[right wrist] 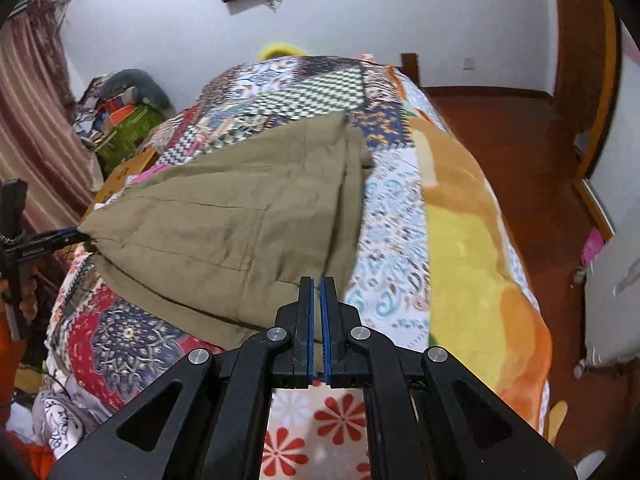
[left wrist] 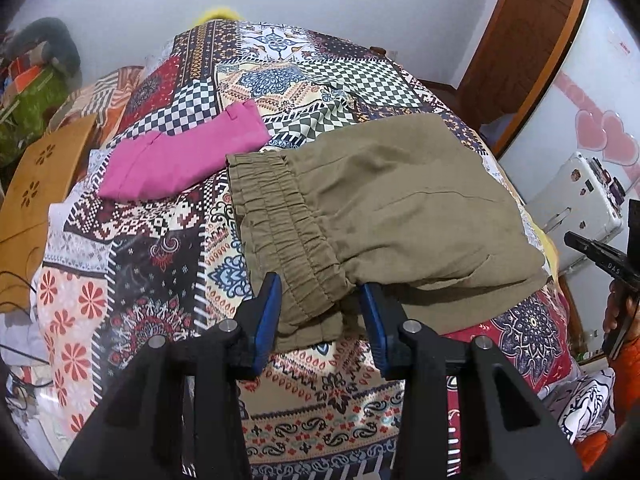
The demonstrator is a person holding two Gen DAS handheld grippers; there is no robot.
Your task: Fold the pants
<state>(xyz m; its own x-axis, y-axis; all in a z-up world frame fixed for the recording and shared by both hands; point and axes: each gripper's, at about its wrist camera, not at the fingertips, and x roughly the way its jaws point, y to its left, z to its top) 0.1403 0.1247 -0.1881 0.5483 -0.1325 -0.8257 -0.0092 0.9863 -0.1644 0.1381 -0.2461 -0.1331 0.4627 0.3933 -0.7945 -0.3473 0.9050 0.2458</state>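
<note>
Olive-green pants (left wrist: 400, 200) lie folded on the patchwork bedcover (left wrist: 160, 264), elastic waistband (left wrist: 288, 232) toward me. My left gripper (left wrist: 318, 280) has its blue pads on either side of the waistband's near corner and holds the bunched elastic. In the right wrist view that left gripper (right wrist: 78, 235) pulls the cloth to a point at the left. My right gripper (right wrist: 317, 280) is shut, with a thin edge of the pants (right wrist: 224, 216) between its pads at the opposite near corner. It shows at the right edge as right gripper (left wrist: 570, 237).
A folded pink garment (left wrist: 184, 152) lies on the bed beyond the waistband. A wooden board (left wrist: 44, 176) leans at the bed's left side. A white case (left wrist: 576, 200) stands to the right. Red-brown floor (right wrist: 520, 184) runs along the bed's right edge, and a yellow-orange blanket (right wrist: 472, 248) covers that side.
</note>
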